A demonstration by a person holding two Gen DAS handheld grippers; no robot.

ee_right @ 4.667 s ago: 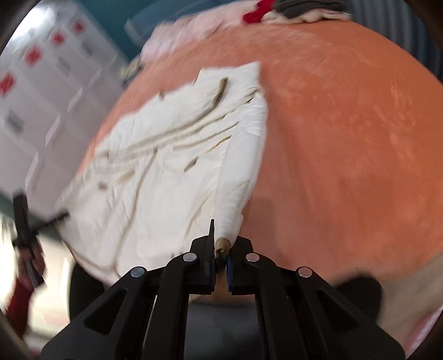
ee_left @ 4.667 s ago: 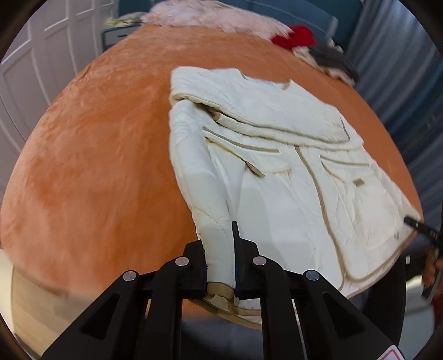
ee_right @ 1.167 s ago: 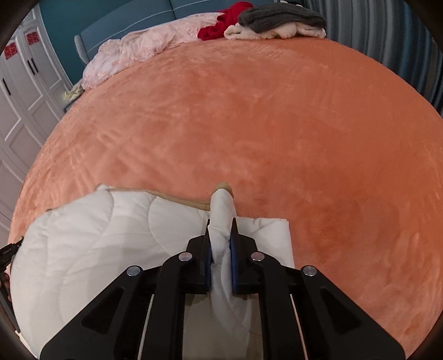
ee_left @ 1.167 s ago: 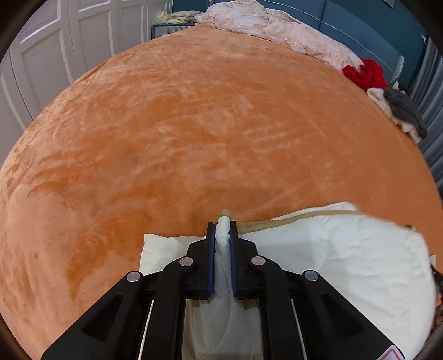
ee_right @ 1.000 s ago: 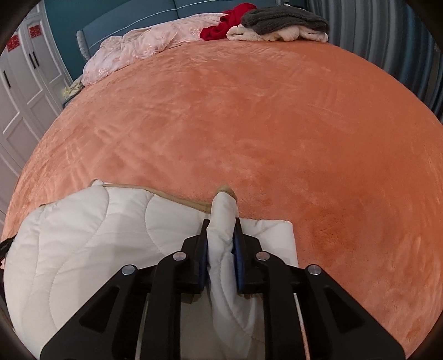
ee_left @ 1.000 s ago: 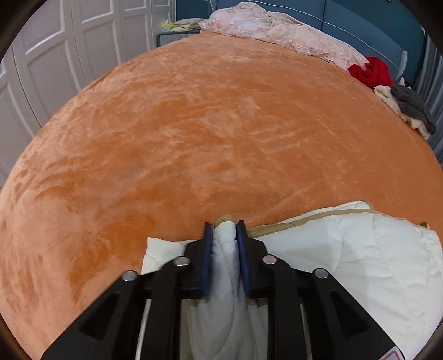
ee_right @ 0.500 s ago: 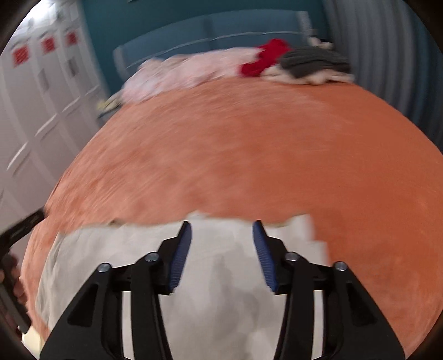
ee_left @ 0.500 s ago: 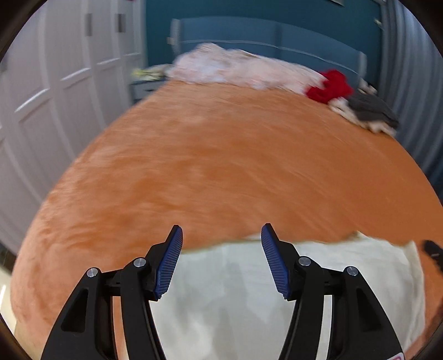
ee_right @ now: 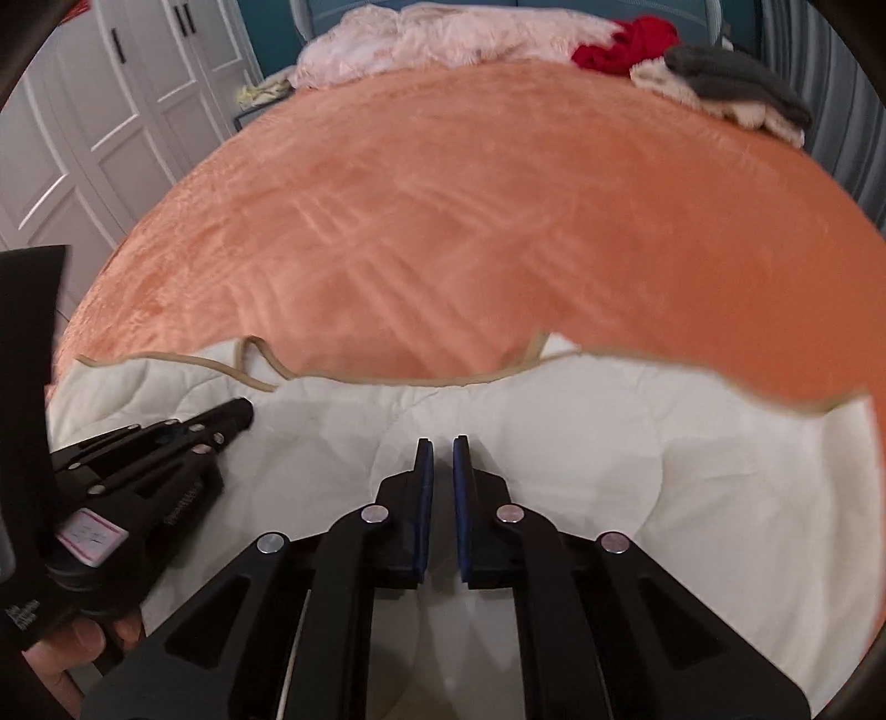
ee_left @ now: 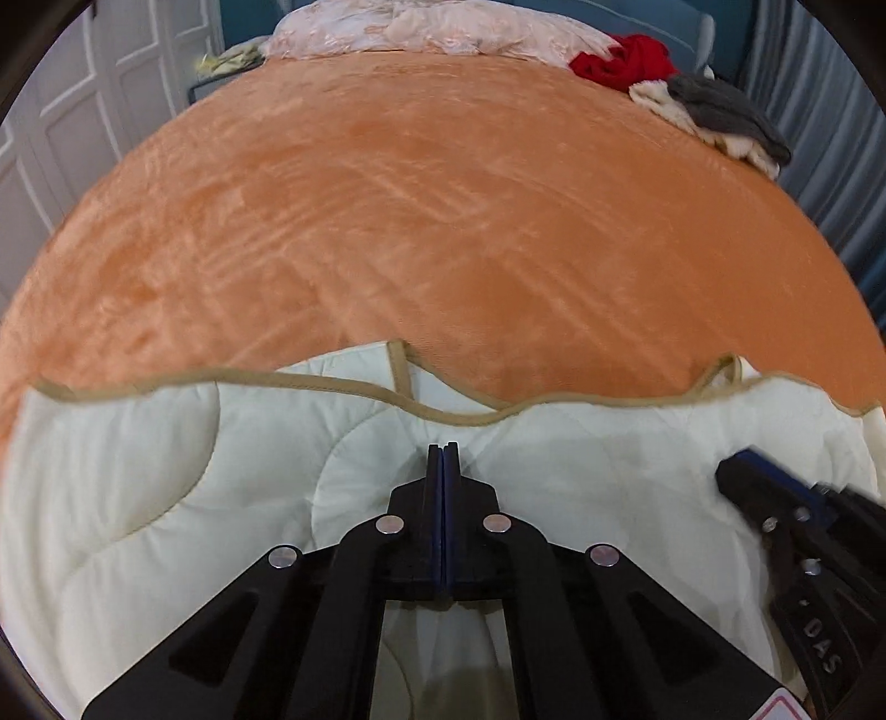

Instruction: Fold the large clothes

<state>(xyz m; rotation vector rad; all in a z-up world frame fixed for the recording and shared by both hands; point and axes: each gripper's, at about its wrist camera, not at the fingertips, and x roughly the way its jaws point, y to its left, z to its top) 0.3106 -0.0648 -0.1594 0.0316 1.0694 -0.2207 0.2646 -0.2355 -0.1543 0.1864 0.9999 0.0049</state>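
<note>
The cream quilted jacket (ee_left: 138, 498) lies folded at the near edge of the bed (ee_left: 415, 221), its tan-trimmed hem forming a wavy line across the far side of the bundle. The left gripper (ee_left: 443, 446) hovers over the middle of the jacket with its jaws pressed together and no cloth between them. The right gripper (ee_right: 440, 440) sits over the same fabric with a narrow gap between its pads, also holding nothing; it shows at the right of the left view, and the left gripper appears at the left of the right view.

This looks like the pause between folds: one fold seems laid down and both tools are free. The hem is uneven, with a small loop of trim sticking up near each end, so the next move probably calls for smoothing or squaring that edge, or taking fresh grips at the two sides to fold the jacket across once more. Either way the left gripper must open first.

At the far end of the bed lies a pile of clothes (ee_right: 637, 33).
</note>
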